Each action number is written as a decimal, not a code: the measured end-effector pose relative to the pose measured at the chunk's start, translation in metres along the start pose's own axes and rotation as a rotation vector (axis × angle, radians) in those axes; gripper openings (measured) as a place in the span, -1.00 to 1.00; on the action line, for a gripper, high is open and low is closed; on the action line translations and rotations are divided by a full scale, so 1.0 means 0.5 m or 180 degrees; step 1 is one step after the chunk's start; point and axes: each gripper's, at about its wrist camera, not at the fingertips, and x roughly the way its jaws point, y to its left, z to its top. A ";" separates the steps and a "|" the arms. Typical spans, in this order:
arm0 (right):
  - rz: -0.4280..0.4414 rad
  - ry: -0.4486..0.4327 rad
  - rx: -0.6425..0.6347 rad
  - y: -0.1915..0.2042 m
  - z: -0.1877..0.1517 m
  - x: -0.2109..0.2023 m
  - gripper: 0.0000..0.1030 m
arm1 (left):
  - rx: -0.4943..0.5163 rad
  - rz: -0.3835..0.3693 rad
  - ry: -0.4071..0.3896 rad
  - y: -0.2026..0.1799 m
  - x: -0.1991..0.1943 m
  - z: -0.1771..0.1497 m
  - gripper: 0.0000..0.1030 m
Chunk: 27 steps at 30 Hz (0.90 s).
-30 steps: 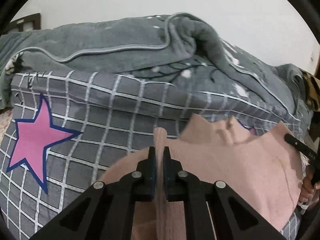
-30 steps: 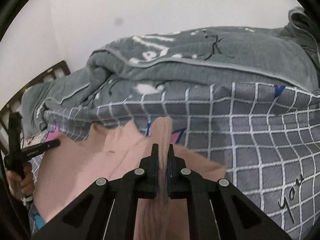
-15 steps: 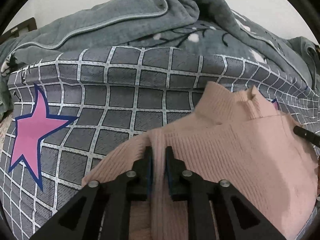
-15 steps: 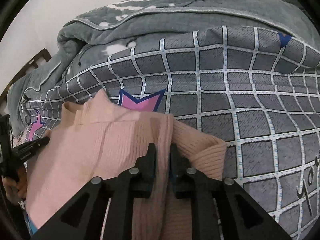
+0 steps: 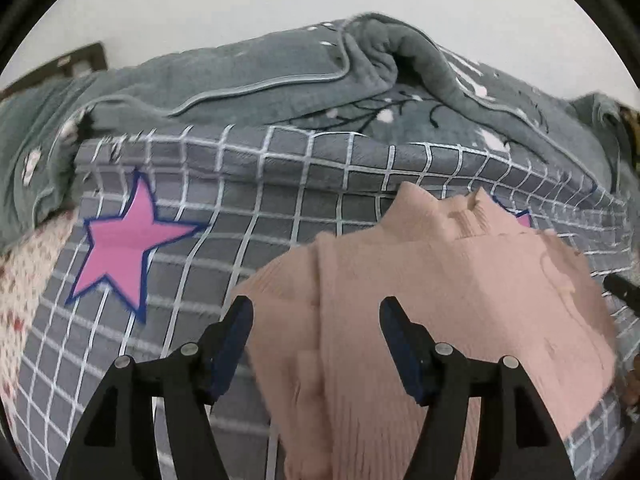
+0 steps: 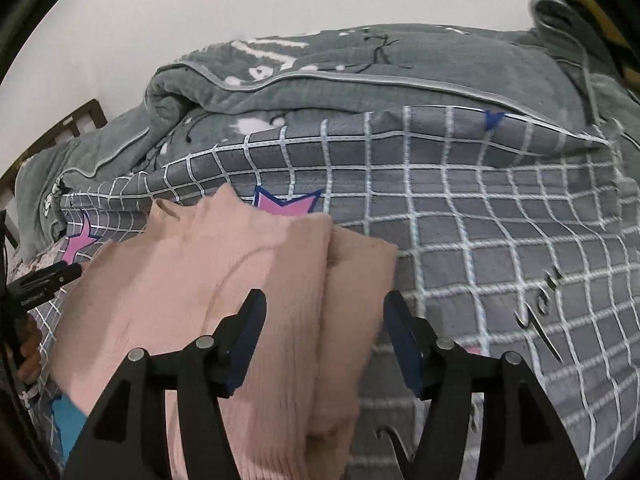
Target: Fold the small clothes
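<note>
1. Now we have let go: both the left gripper and the right gripper stand with jaws spread wide, where half a second ago each was pinched on a ridge of the pink sweater.
2. We judge that the garment has been laid down for folding; it lies on the grid-patterned bedcover, collar away from us, with a sleeve tucked at each side edge.
3. Around it we see a pink star print on the cover to the left and a rumpled grey blanket heaped behind.
4. Nothing lies on the sweater; the blanket crowds only the far end, near the collar.
</note>
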 end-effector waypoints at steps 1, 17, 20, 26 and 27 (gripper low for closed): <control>0.0001 0.0005 0.0012 -0.004 -0.004 -0.005 0.16 | -0.0051 -0.0029 0.0032 0.011 -0.007 -0.012 0.24; 0.0289 0.0464 0.0402 -0.013 -0.054 0.063 0.19 | -0.0484 -0.0477 0.0340 0.059 0.045 -0.086 0.24; 0.0292 0.0436 0.0453 -0.014 -0.047 0.078 0.25 | -0.0416 -0.0450 0.0336 0.046 0.062 -0.078 0.25; 0.0274 0.0420 0.0429 -0.011 -0.029 0.115 0.31 | -0.0453 -0.0485 0.0260 0.036 0.076 -0.067 -0.23; 0.0278 0.0407 0.0424 -0.010 -0.028 0.118 0.15 | -0.0434 -0.0485 0.0246 0.034 0.074 -0.067 -0.32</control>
